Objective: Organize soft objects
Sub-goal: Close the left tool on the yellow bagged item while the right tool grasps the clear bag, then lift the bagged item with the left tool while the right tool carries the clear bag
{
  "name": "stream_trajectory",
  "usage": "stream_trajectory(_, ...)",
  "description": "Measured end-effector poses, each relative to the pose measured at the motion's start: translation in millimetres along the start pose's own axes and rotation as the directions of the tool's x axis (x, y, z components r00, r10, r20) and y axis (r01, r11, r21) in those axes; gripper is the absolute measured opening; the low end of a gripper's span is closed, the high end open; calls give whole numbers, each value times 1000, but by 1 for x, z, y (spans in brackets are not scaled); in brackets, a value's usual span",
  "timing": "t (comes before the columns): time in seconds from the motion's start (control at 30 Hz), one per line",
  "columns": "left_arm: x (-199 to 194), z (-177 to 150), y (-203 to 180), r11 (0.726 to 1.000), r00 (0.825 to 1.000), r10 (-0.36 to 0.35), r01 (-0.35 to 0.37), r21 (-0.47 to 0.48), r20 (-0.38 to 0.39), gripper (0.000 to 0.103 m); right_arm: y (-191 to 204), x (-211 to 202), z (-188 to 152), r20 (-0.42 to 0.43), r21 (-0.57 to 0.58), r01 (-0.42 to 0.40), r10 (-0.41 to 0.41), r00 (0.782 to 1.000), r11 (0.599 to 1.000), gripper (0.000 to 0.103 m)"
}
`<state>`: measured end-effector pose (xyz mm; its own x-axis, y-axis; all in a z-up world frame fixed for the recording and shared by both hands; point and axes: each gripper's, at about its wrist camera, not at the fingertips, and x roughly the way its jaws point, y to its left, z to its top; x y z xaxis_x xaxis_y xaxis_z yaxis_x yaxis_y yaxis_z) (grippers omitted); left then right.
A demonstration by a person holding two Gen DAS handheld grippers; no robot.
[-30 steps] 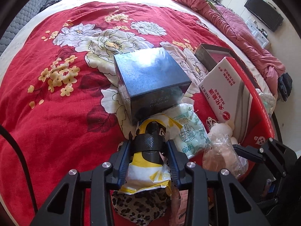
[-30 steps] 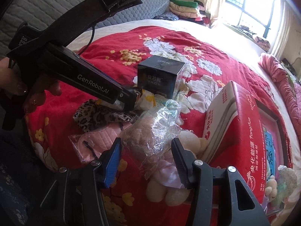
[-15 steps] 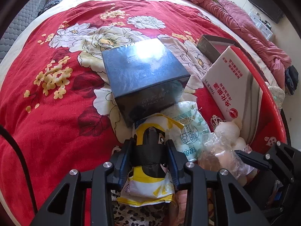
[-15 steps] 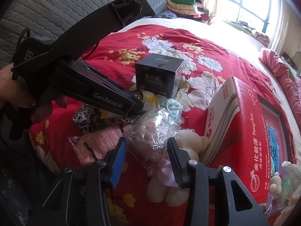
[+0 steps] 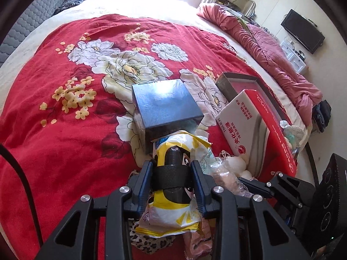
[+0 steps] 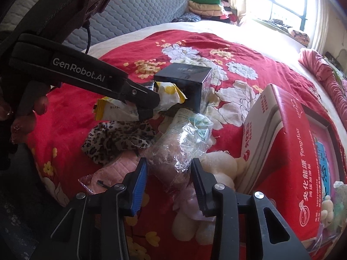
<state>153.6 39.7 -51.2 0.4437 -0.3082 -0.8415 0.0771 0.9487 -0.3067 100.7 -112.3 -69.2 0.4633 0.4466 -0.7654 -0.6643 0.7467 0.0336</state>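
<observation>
Lifted now, the yellow packet (image 5: 171, 186) hangs above the leopard cloth (image 6: 118, 139), pinched tight in the left gripper (image 5: 172, 174) to carry it away. Beside that cloth, the right gripper (image 6: 169, 181) has its jaws partly open around the crinkly plastic-wrapped bundle (image 6: 177, 149), not squeezing.

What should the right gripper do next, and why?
Probably close. The right gripper is open, its fingers either side of the clear-wrapped bundle, apparently not yet pinching it. The left gripper already holds the yellow packet lifted above the leopard-print cloth.
</observation>
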Motion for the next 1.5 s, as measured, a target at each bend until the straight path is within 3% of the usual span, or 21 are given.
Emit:
stream_trajectory(0.4, -43, -19, -16, 997, 993, 72, -74, 8, 94, 36, -15, -50, 8, 143, 73, 8, -18, 990, 997, 41)
stream_trajectory(0.67, -73, -11, -46, 998, 986, 48, -52, 19, 160, 36, -25, -92, 15, 234, 103, 22, -45, 971, 994, 41)
stream_trajectory(1.03, -87, 9, -127, 990, 979, -3, -27, 140, 205, 36, -65, -149, 7, 310, 210, 107, -170, 935, 972, 41)
stream_trajectory(1.5, -62, 27, -236, 958, 982, -56, 2, 288, 181, 36, -136, -194, -28, 326, 379, 192, -325, 888, 905, 41)
